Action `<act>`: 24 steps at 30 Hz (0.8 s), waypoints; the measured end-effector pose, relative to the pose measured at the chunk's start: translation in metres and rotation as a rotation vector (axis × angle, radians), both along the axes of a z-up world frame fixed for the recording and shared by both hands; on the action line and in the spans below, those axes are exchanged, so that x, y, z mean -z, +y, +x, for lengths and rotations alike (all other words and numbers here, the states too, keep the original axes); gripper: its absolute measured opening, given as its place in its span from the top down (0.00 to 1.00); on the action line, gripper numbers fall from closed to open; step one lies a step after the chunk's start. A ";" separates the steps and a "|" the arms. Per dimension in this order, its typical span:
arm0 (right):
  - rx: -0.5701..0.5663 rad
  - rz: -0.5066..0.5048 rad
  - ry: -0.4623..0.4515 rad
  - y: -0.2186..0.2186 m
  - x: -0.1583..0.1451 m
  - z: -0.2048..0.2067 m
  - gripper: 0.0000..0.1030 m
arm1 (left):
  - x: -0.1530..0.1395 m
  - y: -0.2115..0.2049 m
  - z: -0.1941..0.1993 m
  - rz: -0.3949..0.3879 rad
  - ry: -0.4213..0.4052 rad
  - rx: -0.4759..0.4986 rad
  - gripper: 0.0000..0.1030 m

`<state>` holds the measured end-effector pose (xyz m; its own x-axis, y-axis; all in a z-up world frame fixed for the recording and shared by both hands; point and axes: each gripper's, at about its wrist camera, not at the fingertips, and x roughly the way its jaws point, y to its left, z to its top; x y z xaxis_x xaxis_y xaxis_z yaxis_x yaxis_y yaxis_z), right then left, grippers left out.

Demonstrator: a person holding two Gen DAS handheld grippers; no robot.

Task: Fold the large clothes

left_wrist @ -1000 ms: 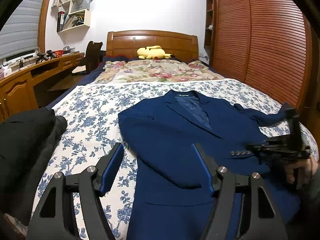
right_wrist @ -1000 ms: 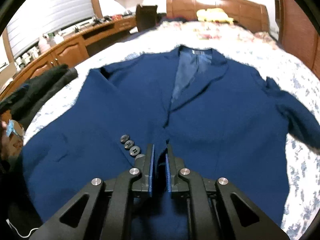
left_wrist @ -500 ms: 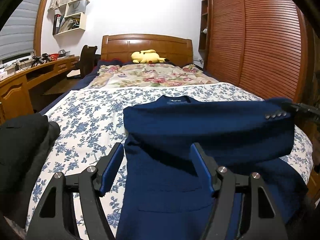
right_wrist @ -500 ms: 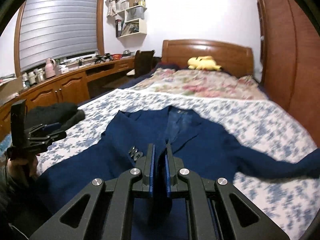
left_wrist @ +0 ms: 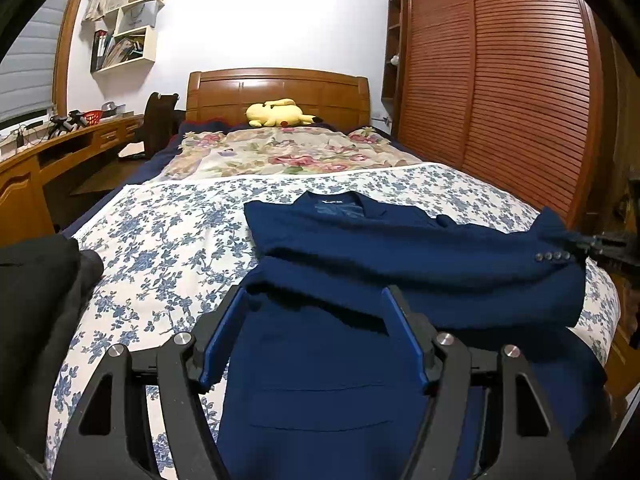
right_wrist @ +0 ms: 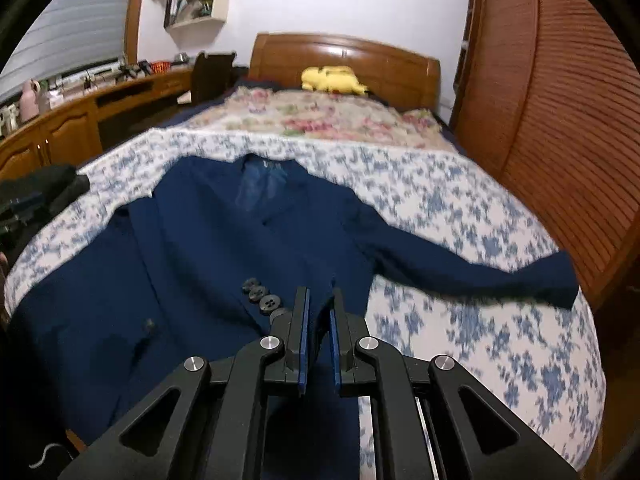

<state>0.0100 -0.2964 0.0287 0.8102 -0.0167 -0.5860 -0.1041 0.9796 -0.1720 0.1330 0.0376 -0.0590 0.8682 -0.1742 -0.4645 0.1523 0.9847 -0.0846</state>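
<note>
Bed (left_wrist: 168,240) bears navy blazer (left_wrist: 328,380); right tool (right_wrist: 319,308) pinches its sleeve.

Navy blue jacket (left_wrist: 360,360) on blue-flowered white sheet (left_wrist: 168,240); yellow plush toy (left_wrist: 276,114); black garment (left_wrist: 36,292).

One blue jacket (left_wrist: 360,360), four cuff buttons (left_wrist: 554,256), one plush toy (left_wrist: 276,113).

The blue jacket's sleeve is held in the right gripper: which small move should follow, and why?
Probably lower the right gripper and lay the sleeve flat on the jacket body. The sleeve, clamped beside its cuff buttons, already stretches across the chest, while the left gripper hangs open over the hem.
</note>
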 end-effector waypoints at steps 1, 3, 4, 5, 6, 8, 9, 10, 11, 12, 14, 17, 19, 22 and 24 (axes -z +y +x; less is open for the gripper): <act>0.002 -0.002 0.015 0.000 0.005 0.003 0.92 | 0.000 -0.002 0.000 0.002 0.000 0.003 0.32; 0.009 0.011 0.055 -0.001 0.016 0.014 0.91 | -0.001 -0.004 0.000 0.002 0.000 0.009 0.32; 0.011 0.012 0.066 0.002 0.017 0.025 0.89 | -0.001 -0.004 0.000 -0.001 -0.001 0.011 0.32; 0.023 0.003 0.072 0.003 0.021 0.028 0.87 | -0.001 -0.005 0.000 -0.003 0.000 0.013 0.32; 0.026 -0.001 0.071 0.003 0.021 0.033 0.85 | -0.001 -0.006 0.000 -0.004 0.001 0.014 0.32; 0.021 0.001 0.080 0.003 0.022 0.041 0.78 | -0.001 -0.007 0.000 -0.003 0.001 0.018 0.32; 0.011 0.015 0.102 0.003 0.024 0.045 0.64 | -0.001 -0.008 0.001 -0.003 0.002 0.019 0.32; 0.010 0.027 0.114 0.006 0.020 0.054 0.55 | -0.001 -0.009 0.001 -0.004 0.003 0.021 0.32; 0.014 0.036 0.115 0.003 0.020 0.056 0.49 | -0.001 -0.011 0.002 -0.005 0.005 0.023 0.32; 0.012 0.041 0.115 0.000 0.019 0.055 0.49 | -0.001 -0.012 0.002 -0.006 0.005 0.025 0.32; -0.007 0.049 0.137 -0.001 0.025 0.053 0.49 | 0.000 -0.016 0.002 -0.009 0.007 0.034 0.32; -0.045 0.064 0.178 0.005 0.039 0.047 0.49 | 0.000 -0.022 0.002 -0.001 0.010 0.050 0.32; -0.067 0.061 0.205 0.008 0.046 0.042 0.49 | 0.001 -0.024 0.001 0.007 0.010 0.056 0.32; -0.089 0.062 0.239 0.013 0.055 0.035 0.49 | 0.001 -0.027 0.001 0.011 0.010 0.064 0.32; -0.082 0.065 0.265 0.011 0.061 0.034 0.49 | 0.001 -0.027 0.000 0.015 0.010 0.064 0.32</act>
